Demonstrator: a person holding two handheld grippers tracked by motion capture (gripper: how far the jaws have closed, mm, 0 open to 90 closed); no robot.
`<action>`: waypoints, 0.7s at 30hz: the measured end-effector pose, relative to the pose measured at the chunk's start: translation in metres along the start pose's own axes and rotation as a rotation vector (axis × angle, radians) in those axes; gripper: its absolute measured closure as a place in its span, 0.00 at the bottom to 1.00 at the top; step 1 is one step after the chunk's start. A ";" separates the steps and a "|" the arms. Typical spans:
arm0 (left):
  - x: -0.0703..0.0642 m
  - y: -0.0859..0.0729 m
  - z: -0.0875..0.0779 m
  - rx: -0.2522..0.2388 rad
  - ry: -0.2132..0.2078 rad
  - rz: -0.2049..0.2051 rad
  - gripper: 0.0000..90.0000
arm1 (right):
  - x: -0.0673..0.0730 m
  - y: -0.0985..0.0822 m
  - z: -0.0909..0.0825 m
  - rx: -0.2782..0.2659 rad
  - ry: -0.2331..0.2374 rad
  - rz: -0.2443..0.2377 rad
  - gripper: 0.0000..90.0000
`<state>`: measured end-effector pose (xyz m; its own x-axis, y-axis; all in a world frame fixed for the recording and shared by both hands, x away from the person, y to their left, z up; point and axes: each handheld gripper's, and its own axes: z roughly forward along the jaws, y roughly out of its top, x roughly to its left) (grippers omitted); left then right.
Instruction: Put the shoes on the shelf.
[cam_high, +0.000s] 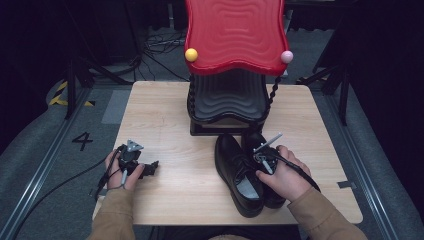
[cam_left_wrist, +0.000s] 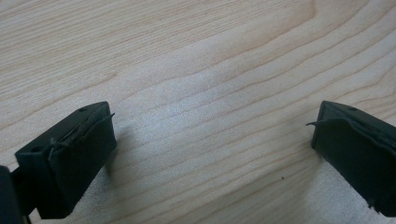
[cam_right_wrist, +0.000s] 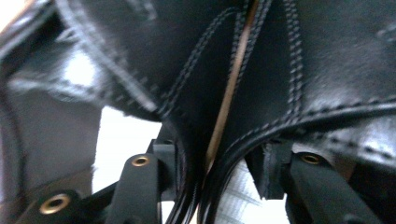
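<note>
On the table, left side: left gripper (cam_high: 150, 169) rests low on the wooden table (cam_high: 165, 115), held in the person's left hand (cam_high: 120, 172), jaws spread wide with bare wood between them
Left gripper view: both black pads (cam_left_wrist: 74, 154) stand far apart just above the grain, nothing between them
Centre, rear: a red and black wavy shoe rack (cam_high: 232, 35) stands at the far edge of the table
Right of centre: a pair of black leather shoes (cam_high: 237, 172) sits side by side just in front of the rack
Right side: right gripper (cam_high: 261, 159) comes down over the pair; the right gripper view puts a jaw inside each shoe, the adjoining collars (cam_right_wrist: 219, 116) caught between them, pads at the leather; whether they truly pinch I cannot tell
</note>
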<state>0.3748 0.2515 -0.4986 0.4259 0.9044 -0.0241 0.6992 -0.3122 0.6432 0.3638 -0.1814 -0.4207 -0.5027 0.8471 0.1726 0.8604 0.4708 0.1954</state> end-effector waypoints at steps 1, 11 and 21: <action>0.000 0.000 0.000 -0.003 0.002 0.002 0.00 | 0.000 0.000 0.000 0.000 0.000 0.000 0.68; 0.000 0.000 0.000 -0.001 0.000 -0.002 0.00 | 0.002 0.004 0.002 0.008 -0.029 0.017 0.77; 0.000 0.000 0.000 0.000 0.000 -0.002 0.00 | 0.003 0.009 0.002 0.044 -0.040 0.051 0.82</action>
<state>0.3748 0.2514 -0.4986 0.4248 0.9050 -0.0250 0.6999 -0.3108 0.6431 0.3704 -0.1743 -0.4208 -0.4551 0.8789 0.1427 0.8881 0.4364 0.1444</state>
